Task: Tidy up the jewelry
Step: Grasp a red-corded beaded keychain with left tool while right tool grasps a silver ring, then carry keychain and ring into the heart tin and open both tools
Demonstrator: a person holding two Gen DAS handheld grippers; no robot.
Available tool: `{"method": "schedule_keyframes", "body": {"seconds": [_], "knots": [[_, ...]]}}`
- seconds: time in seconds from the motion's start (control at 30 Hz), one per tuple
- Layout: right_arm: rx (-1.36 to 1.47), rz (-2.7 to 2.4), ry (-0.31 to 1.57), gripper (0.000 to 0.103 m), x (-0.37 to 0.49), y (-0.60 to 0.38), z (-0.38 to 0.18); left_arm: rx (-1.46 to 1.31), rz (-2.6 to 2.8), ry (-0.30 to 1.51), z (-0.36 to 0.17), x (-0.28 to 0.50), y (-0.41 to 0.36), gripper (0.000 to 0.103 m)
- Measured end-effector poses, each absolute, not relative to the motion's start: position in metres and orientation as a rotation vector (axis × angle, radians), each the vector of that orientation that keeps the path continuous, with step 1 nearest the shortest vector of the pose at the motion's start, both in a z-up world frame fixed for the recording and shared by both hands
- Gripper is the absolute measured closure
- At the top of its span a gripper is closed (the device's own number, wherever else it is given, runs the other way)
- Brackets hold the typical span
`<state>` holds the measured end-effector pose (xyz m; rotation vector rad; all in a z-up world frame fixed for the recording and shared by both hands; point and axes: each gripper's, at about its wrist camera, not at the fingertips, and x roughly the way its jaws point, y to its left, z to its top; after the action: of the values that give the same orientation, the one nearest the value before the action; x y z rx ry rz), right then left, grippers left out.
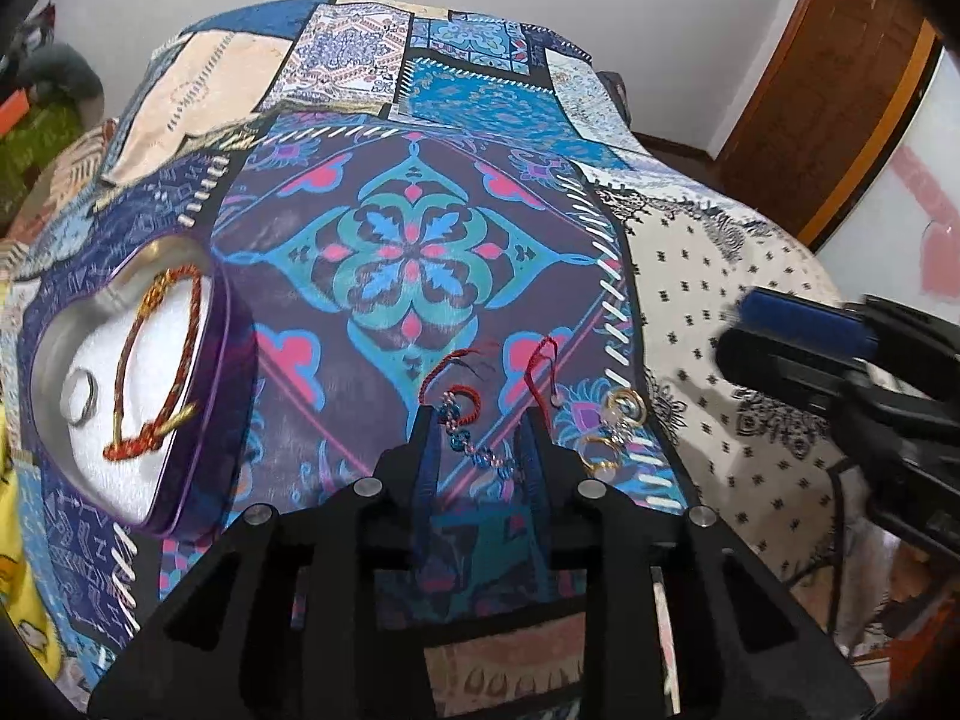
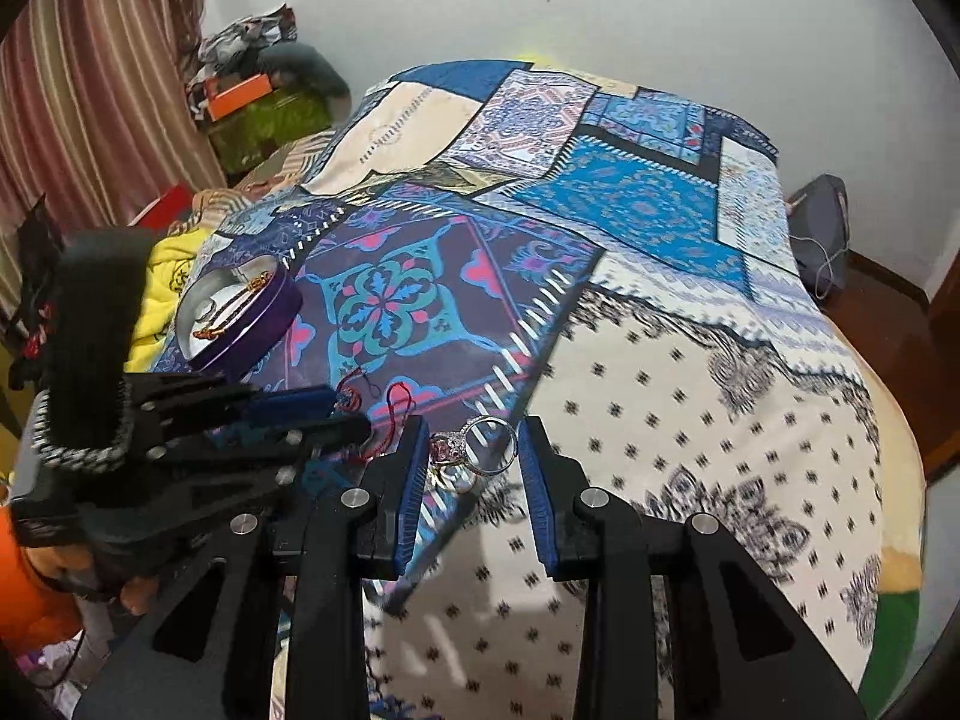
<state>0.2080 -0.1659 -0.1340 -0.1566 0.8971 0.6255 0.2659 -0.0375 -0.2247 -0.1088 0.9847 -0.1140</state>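
Two grippers over jewelry on a patchwork bedspread [image 1: 420, 252]

Left gripper [image 1: 480, 420] fingers are spread around a beaded bracelet [image 1: 474, 444]; right gripper [image 2: 474, 426] fingers are spread around rings [image 2: 474, 450], with no pinching.

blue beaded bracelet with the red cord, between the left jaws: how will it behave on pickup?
Likely floppy: the blue beaded bracelet lies in a loose curve on the bedspread, so it should drape from one pinch point. Probably light. Its red cord ends trail free and may snag the rings lying close beside it.
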Motion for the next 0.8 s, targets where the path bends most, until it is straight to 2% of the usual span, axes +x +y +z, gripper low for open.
{"method": "schedule_keyframes", "body": {"seconds": [0.07,0.13,0.4,0.8], "knots": [[-0.150,0.611,0.898,0.075,0.206,-0.170,-0.136,-0.052,-0.081,0.978,-0.226,0.269,-0.042,0.093],[-0.135,0.606,0.903,0.075,0.205,-0.174,-0.136,-0.023,-0.077,0.973,-0.226,0.271,-0.045,0.097],[-0.115,0.593,0.885,0.075,0.199,-0.179,-0.125,-0.083,-0.099,0.946,-0.207,0.258,-0.034,0.097],[-0.101,0.625,0.792,0.075,0.179,-0.156,-0.087,-0.113,-0.101,0.784,-0.132,0.211,-0.006,0.097]]}}
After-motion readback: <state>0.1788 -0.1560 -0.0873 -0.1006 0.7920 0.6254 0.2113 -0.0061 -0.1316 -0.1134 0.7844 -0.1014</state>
